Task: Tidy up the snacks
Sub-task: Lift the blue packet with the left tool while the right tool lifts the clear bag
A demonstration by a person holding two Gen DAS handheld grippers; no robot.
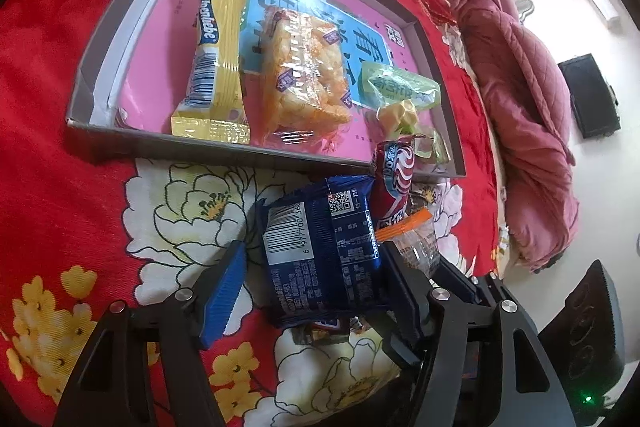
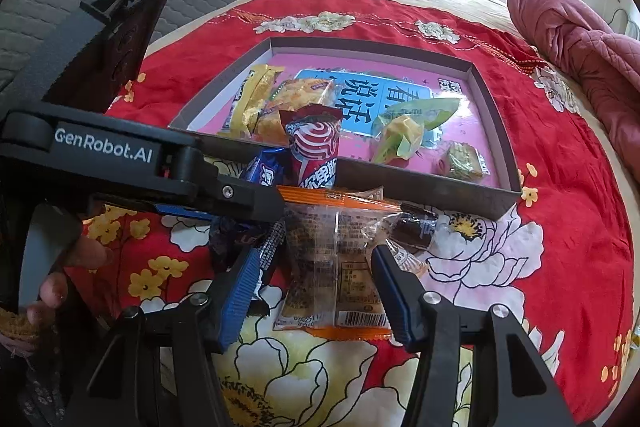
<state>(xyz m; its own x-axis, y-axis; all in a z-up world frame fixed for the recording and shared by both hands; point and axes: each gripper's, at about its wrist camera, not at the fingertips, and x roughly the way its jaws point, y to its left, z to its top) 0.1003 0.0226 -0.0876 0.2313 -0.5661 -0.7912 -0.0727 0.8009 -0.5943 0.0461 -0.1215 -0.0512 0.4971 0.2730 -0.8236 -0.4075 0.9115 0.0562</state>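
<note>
Down on the red flowered bedspread (image 1: 60,99), the left tongs (image 1: 310,267) stand spread around a dark blue snack packet (image 1: 320,251), pads beside it but not visibly pressing. The right tongs (image 2: 316,267) are likewise spread, straddling an orange-edged clear packet (image 2: 336,267) lying just before the grey tray (image 2: 420,187). A red swirl-print packet (image 2: 316,151) leans against the tray's near wall. Inside the tray lie a yellow wafer pack (image 1: 216,59), an orange cracker pack (image 1: 304,71) and a green packet (image 1: 396,87).
</note>
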